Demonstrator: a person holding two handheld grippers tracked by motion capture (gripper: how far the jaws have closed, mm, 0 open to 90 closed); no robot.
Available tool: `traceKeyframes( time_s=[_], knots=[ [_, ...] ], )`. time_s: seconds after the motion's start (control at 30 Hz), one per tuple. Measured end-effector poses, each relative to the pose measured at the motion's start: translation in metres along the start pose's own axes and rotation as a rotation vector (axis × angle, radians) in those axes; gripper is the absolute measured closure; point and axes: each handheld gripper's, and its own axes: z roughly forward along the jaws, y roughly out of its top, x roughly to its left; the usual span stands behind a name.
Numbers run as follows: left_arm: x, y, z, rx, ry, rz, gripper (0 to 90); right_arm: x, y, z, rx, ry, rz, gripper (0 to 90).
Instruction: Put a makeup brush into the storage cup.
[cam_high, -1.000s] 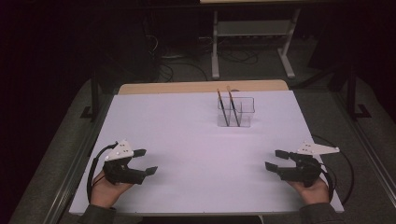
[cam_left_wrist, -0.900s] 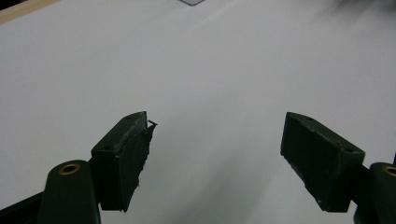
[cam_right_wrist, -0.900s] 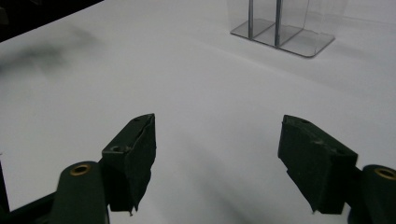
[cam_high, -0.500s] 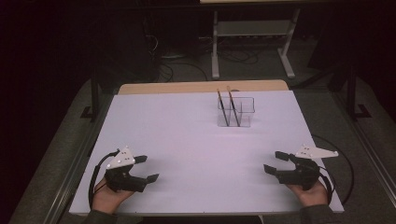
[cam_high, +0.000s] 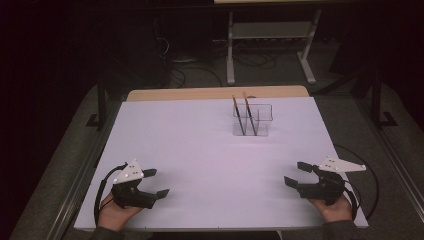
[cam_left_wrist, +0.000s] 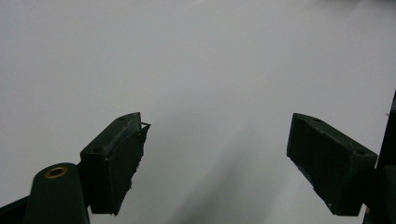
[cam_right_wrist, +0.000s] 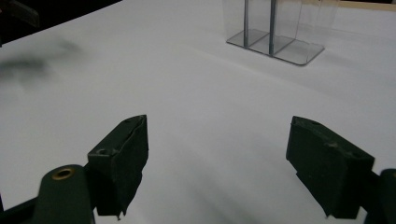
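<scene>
A clear plastic holder (cam_high: 259, 121) with compartments stands on the white table sheet (cam_high: 200, 150), right of centre toward the back. Two thin brown sticks (cam_high: 239, 116) lean upright in its left part. In the right gripper view the holder (cam_right_wrist: 299, 32) is far ahead, with both sticks (cam_right_wrist: 246, 21) in it. My left gripper (cam_high: 156, 182) rests near the front left edge, open and with nothing in it (cam_left_wrist: 217, 123). My right gripper (cam_high: 296, 173) rests near the front right, open and holding nothing (cam_right_wrist: 218, 122). Both pairs of jaws have just been opening.
A strip of bare wooden tabletop (cam_high: 200, 93) borders the sheet at the back. Beyond the table a metal stand (cam_high: 270, 35) and cables lie on the dark floor. Black frame posts (cam_high: 101, 100) flank the table. A cable (cam_high: 372, 175) loops beside the right hand.
The left hand has slid a little toward the near edge. Both pairs of jaws stand slightly wider than before. The right hand has kept still.
</scene>
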Motion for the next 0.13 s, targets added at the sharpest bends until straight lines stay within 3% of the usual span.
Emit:
traceKeyframes(
  time_s=[0.13],
  knots=[
    [0.0023, -0.0002, 0.0006, -0.003, -0.005, -0.004, 18.0, -0.001, -0.0004, 0.0019, -0.007, 0.004, 0.004, 19.0]
  ],
)
